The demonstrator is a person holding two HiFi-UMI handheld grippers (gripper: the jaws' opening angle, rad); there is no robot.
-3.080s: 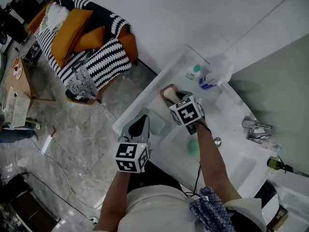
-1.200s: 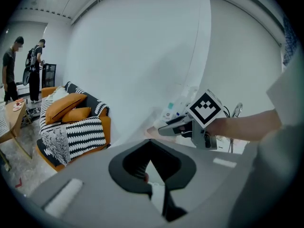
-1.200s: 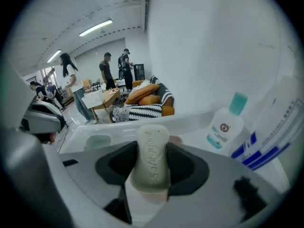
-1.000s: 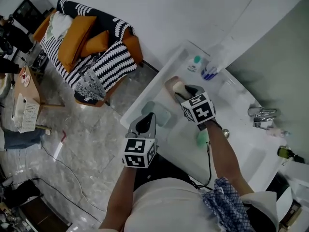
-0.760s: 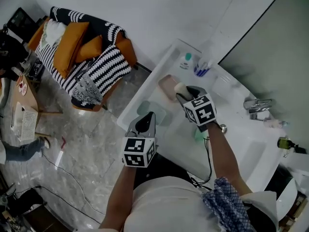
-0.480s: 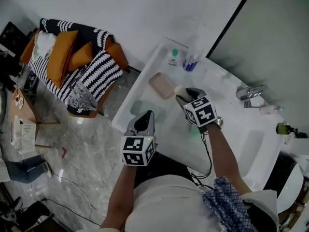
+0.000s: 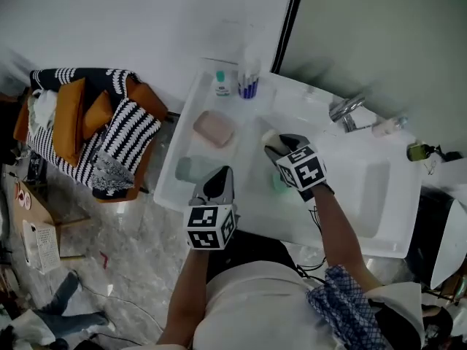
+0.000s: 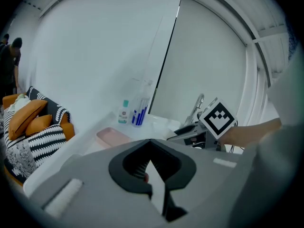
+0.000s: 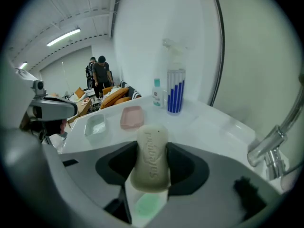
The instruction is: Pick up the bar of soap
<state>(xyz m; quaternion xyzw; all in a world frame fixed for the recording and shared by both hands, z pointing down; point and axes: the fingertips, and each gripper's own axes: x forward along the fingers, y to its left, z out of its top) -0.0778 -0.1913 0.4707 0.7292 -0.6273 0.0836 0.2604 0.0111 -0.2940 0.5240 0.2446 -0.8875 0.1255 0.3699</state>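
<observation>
One bar of soap (image 9: 151, 151), one pink dish (image 7: 214, 128), one pale green dish (image 7: 191, 170), one spray bottle (image 7: 249, 79), one small bottle (image 7: 220, 84), one tap (image 7: 346, 111).

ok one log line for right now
right tool: shut on soap | left tool: shut, empty | soap: held over counter | pink dish: empty

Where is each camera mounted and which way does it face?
Head view: on the person's head, steeply down at the white washbasin counter; forearms, left gripper, right gripper show.
Left gripper view: on that gripper, along its shut jaws across the counter; right gripper at right.
Right gripper view: on that gripper, along jaws clamped on the beige bar of soap; left gripper at left.
Shared: all show the pink rectangular soap dish.
</observation>
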